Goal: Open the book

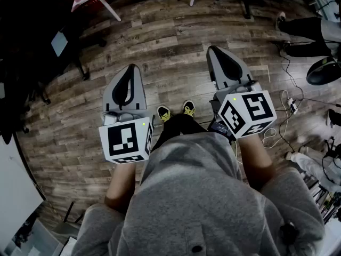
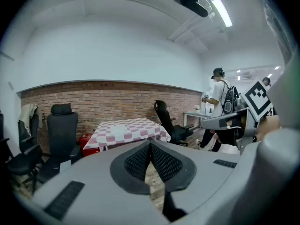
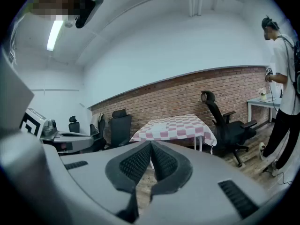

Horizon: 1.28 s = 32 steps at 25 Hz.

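Distance decides it: we hold left gripper (image 1: 129, 76) and right gripper (image 1: 219, 57) clenched, empty, side by side, facing the checkered worktop (image 2: 126, 130) well ahead; no book is discernible there.

Standing, a person extends a bare left forearm (image 1: 120, 184) and right forearm (image 1: 258, 161) from grey sleeves (image 1: 298, 207), holding the grey, black-padded left gripper (image 1: 130, 68) and matching right gripper (image 1: 212, 49) apart. Both tilt slightly downward, jaws pressed together, nothing between them.
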Each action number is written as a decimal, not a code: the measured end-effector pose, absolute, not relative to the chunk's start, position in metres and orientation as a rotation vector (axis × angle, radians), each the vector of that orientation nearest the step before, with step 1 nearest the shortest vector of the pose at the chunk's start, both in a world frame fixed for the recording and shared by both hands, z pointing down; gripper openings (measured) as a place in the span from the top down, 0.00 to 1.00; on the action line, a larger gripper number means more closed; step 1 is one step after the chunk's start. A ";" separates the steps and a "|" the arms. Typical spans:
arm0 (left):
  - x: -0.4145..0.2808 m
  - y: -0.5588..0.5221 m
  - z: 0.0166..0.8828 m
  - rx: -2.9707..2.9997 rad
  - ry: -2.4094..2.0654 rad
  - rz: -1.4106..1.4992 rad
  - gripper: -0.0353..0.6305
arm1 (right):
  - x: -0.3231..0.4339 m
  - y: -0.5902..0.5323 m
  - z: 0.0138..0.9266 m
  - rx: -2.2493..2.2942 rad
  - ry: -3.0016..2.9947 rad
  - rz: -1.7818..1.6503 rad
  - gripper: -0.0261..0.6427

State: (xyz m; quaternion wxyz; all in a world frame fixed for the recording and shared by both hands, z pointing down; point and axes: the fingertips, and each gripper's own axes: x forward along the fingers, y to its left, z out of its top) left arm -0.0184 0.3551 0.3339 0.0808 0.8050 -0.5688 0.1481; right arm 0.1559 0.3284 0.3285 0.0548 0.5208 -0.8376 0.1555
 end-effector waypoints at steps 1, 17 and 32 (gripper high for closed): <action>-0.018 0.357 0.333 2.411 -1.693 0.447 0.93 | 0.157 0.329 0.328 1.585 -2.539 0.484 0.92; -0.066 0.366 0.317 2.378 -1.744 0.379 0.93 | 0.122 0.343 0.304 1.628 -2.584 0.499 0.92; -0.095 0.389 0.300 2.407 -1.777 0.302 0.93 | 0.086 0.367 0.285 1.594 -2.638 0.454 0.92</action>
